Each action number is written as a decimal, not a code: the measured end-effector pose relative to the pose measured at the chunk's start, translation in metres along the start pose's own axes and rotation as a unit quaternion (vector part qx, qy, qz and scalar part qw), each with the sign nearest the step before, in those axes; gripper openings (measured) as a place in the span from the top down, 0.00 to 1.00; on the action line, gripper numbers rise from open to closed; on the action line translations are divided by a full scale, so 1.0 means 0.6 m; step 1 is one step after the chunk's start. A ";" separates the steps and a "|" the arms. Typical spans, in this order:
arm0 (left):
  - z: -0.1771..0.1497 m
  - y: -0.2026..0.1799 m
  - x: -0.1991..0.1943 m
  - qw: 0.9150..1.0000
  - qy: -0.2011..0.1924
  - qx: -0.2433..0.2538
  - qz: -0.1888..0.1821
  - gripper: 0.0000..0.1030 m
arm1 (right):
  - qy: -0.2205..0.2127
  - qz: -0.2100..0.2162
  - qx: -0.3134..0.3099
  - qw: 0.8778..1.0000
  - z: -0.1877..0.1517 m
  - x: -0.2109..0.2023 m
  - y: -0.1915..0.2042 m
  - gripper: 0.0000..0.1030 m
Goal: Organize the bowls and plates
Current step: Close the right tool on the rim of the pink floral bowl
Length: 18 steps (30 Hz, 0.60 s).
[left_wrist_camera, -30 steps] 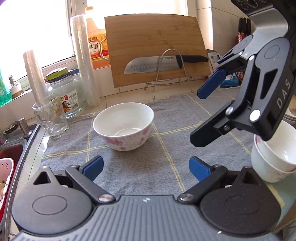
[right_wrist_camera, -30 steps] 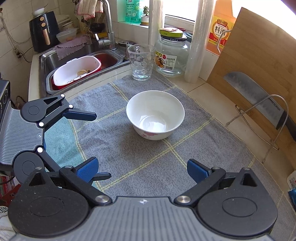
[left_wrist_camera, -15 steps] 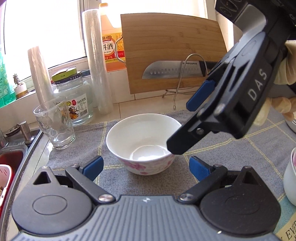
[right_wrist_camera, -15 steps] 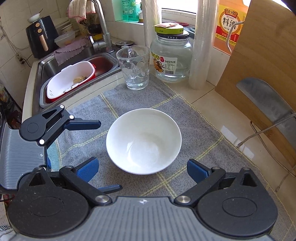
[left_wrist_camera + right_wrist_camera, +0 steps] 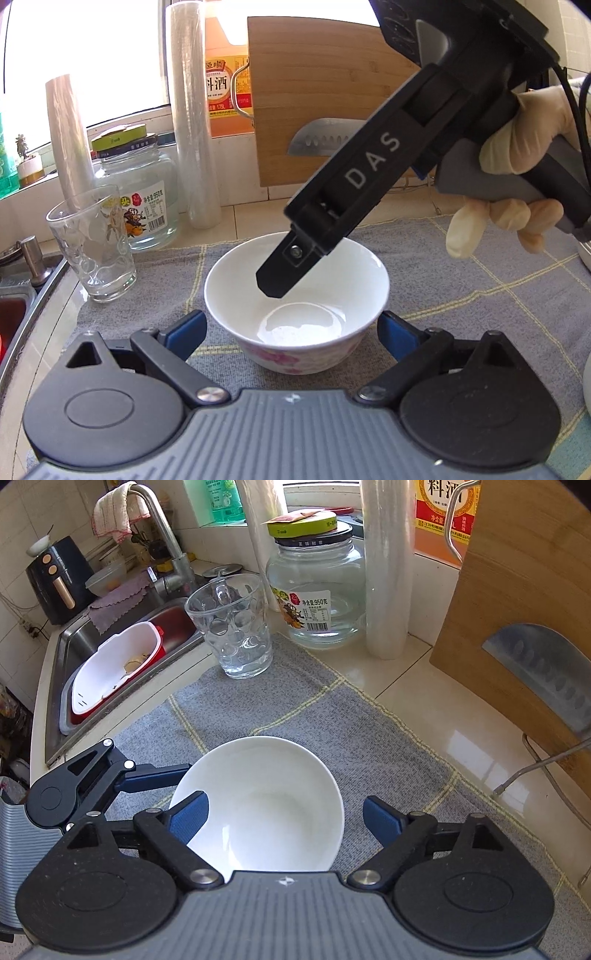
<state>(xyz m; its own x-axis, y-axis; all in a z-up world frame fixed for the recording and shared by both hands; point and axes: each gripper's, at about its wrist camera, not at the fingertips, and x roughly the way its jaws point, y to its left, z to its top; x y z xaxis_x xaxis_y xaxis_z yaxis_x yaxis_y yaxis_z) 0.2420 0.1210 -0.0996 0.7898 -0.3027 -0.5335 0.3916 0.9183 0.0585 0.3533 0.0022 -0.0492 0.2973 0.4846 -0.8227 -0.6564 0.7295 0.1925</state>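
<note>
A white bowl (image 5: 295, 306) with pink flowers stands upright on a grey towel (image 5: 461, 280). My left gripper (image 5: 291, 332) is open, low at the bowl's near side, with the bowl between its blue pads (image 5: 188, 328); I see no pressing. My right gripper (image 5: 284, 818) reaches down from the upper right, held by a gloved hand (image 5: 517, 147). Its jaws are closing. One blue pad (image 5: 188, 814) is over the bowl's (image 5: 266, 805) inside, the other is outside the rim, apart from it. In the left wrist view one right finger (image 5: 280, 273) dips into the bowl.
A drinking glass (image 5: 92, 251), a lidded glass jar (image 5: 136, 206) and two film rolls (image 5: 192, 122) stand behind the towel. A wooden cutting board (image 5: 332, 92) with a knife (image 5: 543, 672) leans at the back right. The sink (image 5: 110, 679) lies left. Another white dish (image 5: 586, 387) shows at the right edge.
Both grippers have closed in on the bowl. The right one swung in from the right and came down over it, one finger entering the bowl, and its jaws have narrowed.
</note>
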 end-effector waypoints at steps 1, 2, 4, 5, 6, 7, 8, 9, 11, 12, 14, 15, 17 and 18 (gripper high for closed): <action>0.001 0.001 0.001 1.000 0.000 -0.002 -0.002 0.05 | 0.000 0.002 0.003 1.000 0.001 0.002 -0.002 0.14; 0.002 0.002 0.002 1.000 0.000 -0.002 -0.003 0.05 | 0.000 0.004 0.007 1.000 0.001 0.004 -0.004 0.15; 0.002 0.000 0.002 1.000 -0.002 0.002 -0.004 0.05 | 0.000 0.009 0.012 1.000 0.001 0.006 -0.007 0.17; 0.003 0.000 0.003 1.000 -0.002 0.003 -0.005 0.05 | 0.001 0.010 0.013 1.000 0.001 0.006 -0.008 0.18; 0.003 0.000 0.003 1.000 -0.003 0.003 -0.006 0.05 | 0.001 0.010 0.012 1.000 0.001 0.007 -0.007 0.19; 0.004 0.001 0.003 1.000 -0.003 0.000 -0.008 0.05 | 0.001 0.011 0.011 1.000 0.001 0.008 -0.006 0.21; 0.004 0.001 0.004 1.000 -0.004 -0.002 -0.009 0.05 | 0.001 0.013 0.010 1.000 0.001 0.007 -0.005 0.21; 0.004 0.002 0.004 1.000 -0.004 -0.004 -0.010 0.05 | 0.002 0.015 0.010 1.000 0.001 0.008 -0.004 0.23; 0.005 0.004 0.007 1.000 -0.003 -0.006 -0.012 0.05 | 0.004 0.015 0.008 1.000 0.001 0.011 -0.002 0.24; 0.005 0.003 0.007 1.000 -0.003 -0.005 -0.012 0.05 | 0.005 0.016 0.008 1.000 0.000 0.013 -0.001 0.25; 0.005 0.003 0.008 1.000 -0.002 -0.005 -0.012 0.05 | 0.006 0.016 0.009 1.000 0.000 0.015 -0.001 0.25; 0.005 0.003 0.007 1.000 -0.002 -0.006 -0.012 0.05 | 0.005 0.016 0.011 1.000 0.000 0.015 -0.002 0.25; 0.005 0.003 0.008 1.000 -0.002 -0.006 -0.012 0.05 | 0.005 0.017 0.012 1.000 0.000 0.015 -0.003 0.26; 0.005 0.004 0.009 1.000 -0.002 -0.006 -0.013 0.05 | 0.006 0.017 0.012 1.000 0.000 0.015 -0.003 0.26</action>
<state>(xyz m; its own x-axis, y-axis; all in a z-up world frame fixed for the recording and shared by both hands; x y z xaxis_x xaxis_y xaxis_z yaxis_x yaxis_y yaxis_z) 0.2482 0.1206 -0.0998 0.7814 -0.3277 -0.5310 0.4059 0.9133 0.0337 0.3573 0.0054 -0.0569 0.2671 0.5033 -0.8218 -0.6485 0.7247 0.2330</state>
